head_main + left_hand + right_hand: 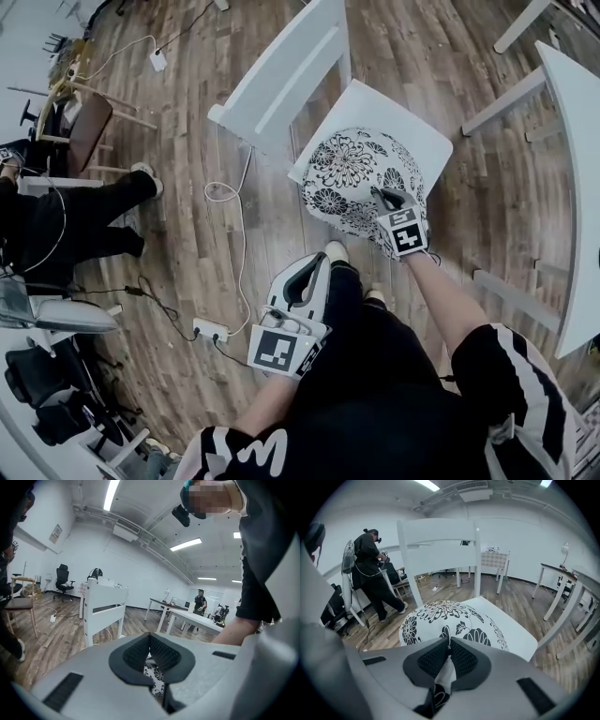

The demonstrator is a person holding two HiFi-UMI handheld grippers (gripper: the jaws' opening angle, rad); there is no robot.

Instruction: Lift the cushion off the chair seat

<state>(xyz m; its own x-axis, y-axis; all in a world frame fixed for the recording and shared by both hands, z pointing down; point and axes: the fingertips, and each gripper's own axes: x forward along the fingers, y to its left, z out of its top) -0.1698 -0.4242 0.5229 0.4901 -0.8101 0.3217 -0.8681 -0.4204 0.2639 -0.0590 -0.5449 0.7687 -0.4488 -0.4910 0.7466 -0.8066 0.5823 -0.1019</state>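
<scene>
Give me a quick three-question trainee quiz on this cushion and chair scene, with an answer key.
1. True or false: the right tongs are shut on the edge of the floral cushion.
2. Which holds nothing? A) left tongs B) right tongs
3. What white piece of furniture is beneath the floral cushion?
Key: 1 true; 2 A; 3 chair
</scene>
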